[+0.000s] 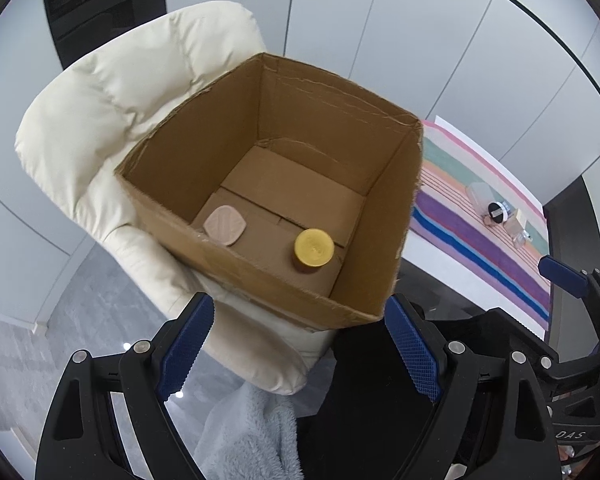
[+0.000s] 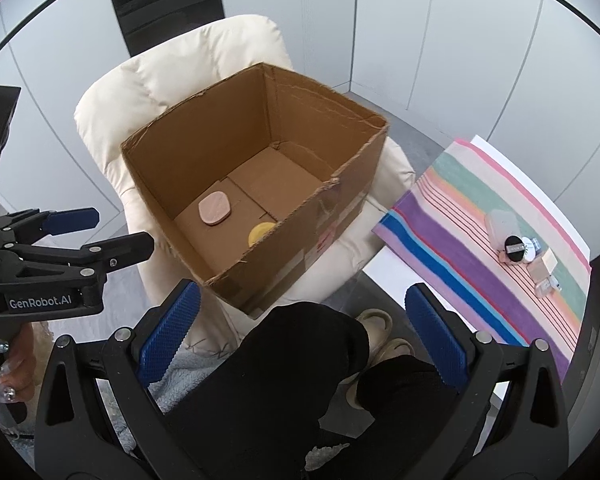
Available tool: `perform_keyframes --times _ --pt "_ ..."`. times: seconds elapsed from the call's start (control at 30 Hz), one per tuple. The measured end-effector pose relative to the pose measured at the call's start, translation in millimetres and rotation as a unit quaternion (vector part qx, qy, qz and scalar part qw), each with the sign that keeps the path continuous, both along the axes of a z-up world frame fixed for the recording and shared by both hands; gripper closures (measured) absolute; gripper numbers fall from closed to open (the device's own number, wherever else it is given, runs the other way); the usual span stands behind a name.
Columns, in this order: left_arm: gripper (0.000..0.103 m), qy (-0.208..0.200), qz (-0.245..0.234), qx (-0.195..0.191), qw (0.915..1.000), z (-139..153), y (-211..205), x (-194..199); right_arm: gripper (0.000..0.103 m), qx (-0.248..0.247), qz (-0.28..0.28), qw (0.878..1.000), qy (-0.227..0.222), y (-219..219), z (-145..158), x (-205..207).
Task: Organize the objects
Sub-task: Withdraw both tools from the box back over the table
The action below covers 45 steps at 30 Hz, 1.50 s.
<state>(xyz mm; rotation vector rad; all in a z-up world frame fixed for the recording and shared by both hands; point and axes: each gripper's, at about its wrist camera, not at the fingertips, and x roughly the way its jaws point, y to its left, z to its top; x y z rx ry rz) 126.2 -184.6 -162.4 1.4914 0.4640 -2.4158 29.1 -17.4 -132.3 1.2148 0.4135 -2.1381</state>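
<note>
1. Left gripper (image 1: 300,356): fingers wide apart, nothing between the pads. Right gripper (image 2: 304,342): same, spread wide, empty.
2. Cardboard box (image 1: 236,280) sits on a cream padded chair (image 1: 112,120), ahead of both sets of fingers. From the left wrist view its near rim is just past the fingertips.
3. Already in the box: pink flat compact (image 1: 225,226), ahead of the left gripper's left finger, and a yellow-lidded jar (image 1: 313,249) between the lines of its two fingers. They lie apart on the box floor.
4. Still to sort: a small cluster of cosmetic jars and bottles (image 2: 520,248) on the striped cloth (image 2: 440,240), well off to the right of the right gripper's right finger. Individual items are too small to name.
5. Step, my read: between picks. Both hands are unloaded over the box.
6. Next move calls for swinging a gripper right to the cluster and singling out one item. They're touching or nearly so, so neighbours may get knocked on the way in.
</note>
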Motion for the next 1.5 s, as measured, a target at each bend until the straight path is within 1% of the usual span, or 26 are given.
perform_keyframes --times 0.1,0.27,0.53,0.67,0.87,1.13,1.4,1.5 --pt "0.014 0.0 -0.014 0.002 0.9999 -0.7 8.7 -9.3 0.0 -0.002 -0.017 1.0 0.003 12.1 2.2 -3.6" --pt "0.014 0.006 -0.054 0.003 0.9985 2.1 35.5 -32.1 0.0 0.001 -0.055 0.998 0.007 41.2 5.7 -12.3" --pt "0.014 0.015 -0.132 -0.002 0.9912 7.0 97.9 -69.9 0.0 0.004 -0.139 0.99 0.017 112.5 14.8 -24.8" --pt "0.014 0.016 -0.175 -0.005 0.9845 8.3 135.8 -86.6 0.0 0.003 -0.185 0.983 0.018 155.1 17.4 -29.0" --pt "0.014 0.016 -0.227 -0.006 0.9737 8.5 189.4 -107.5 0.0 -0.002 -0.255 0.967 0.015 219.8 17.4 -32.5" --pt "0.014 0.008 -0.29 -0.006 0.957 4.6 260.2 -128.0 0.0 -0.004 -0.321 0.947 0.009 290.8 14.3 -30.3" --pt "0.014 -0.012 -0.33 0.0 0.944 -6.4 314.1 -148.6 0.0 -0.012 -0.371 0.929 -0.007 345.5 2.4 -34.3" --pt "0.014 -0.005 -0.335 -0.008 0.9421 -2.8 327.2 -157.6 0.0 -0.016 -0.382 0.924 -0.008 361.7 -0.3 -39.3"
